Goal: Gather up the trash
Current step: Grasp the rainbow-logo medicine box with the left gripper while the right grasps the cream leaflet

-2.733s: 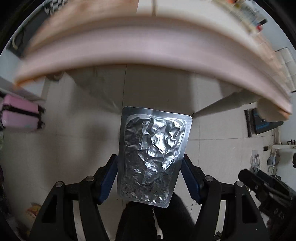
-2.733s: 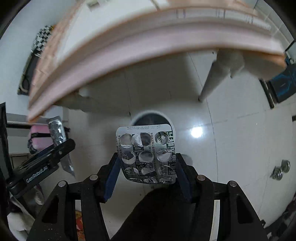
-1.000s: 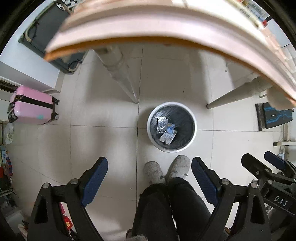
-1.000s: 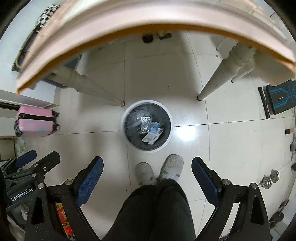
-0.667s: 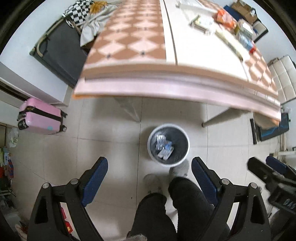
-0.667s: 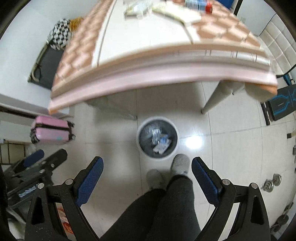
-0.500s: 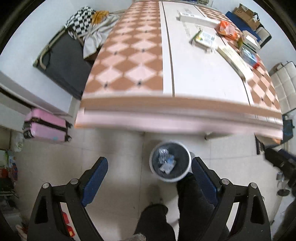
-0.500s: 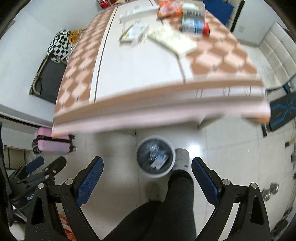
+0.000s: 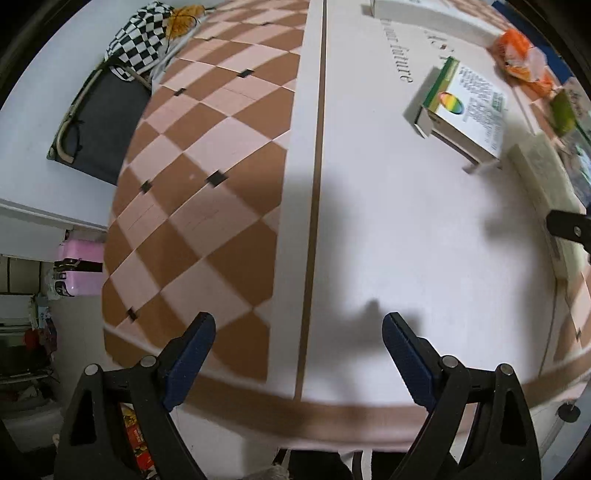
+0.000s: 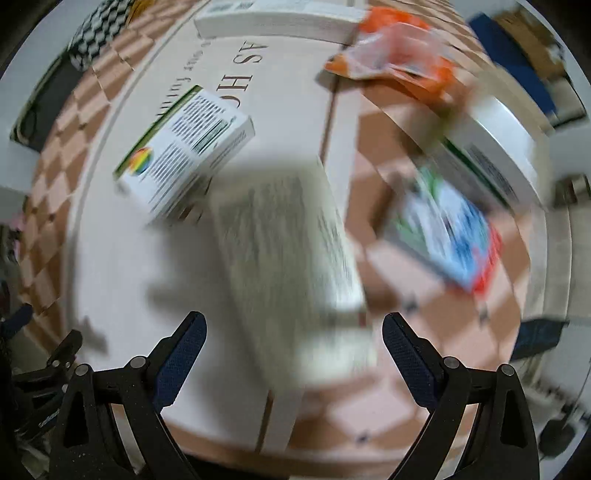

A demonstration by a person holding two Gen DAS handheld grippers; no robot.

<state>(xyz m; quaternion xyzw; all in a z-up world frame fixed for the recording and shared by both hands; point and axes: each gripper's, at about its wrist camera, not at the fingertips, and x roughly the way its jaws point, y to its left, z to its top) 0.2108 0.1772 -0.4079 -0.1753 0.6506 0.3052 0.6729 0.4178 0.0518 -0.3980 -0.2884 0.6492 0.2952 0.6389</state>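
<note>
Both grippers hang open and empty above the table (image 9: 369, 229), pointing down at it. My left gripper (image 9: 299, 347) is over the near white part of the table. My right gripper (image 10: 293, 347) is above a long pale box (image 10: 280, 236), blurred by motion. A white box with a rainbow dot (image 9: 465, 110) (image 10: 184, 155) lies farther back. An orange wrapper (image 9: 521, 55) (image 10: 391, 66), a blue and red packet (image 10: 447, 236) and a white box with green print (image 10: 491, 155) lie to the right. The right gripper's black edge (image 9: 569, 227) shows in the left wrist view.
A long white box (image 10: 280, 18) lies at the table's far end. Left of the table, a dark folded cot (image 9: 96, 122) with a checkered cloth (image 9: 140, 40) and a pink suitcase (image 9: 79, 266) stand on the floor. The table's near edge (image 9: 332, 410) runs below the fingers.
Both grippers rose from over the floor bin, where the blister packs were dropped, and swept forward over the table top. The bin and the person's feet are out of view now.
</note>
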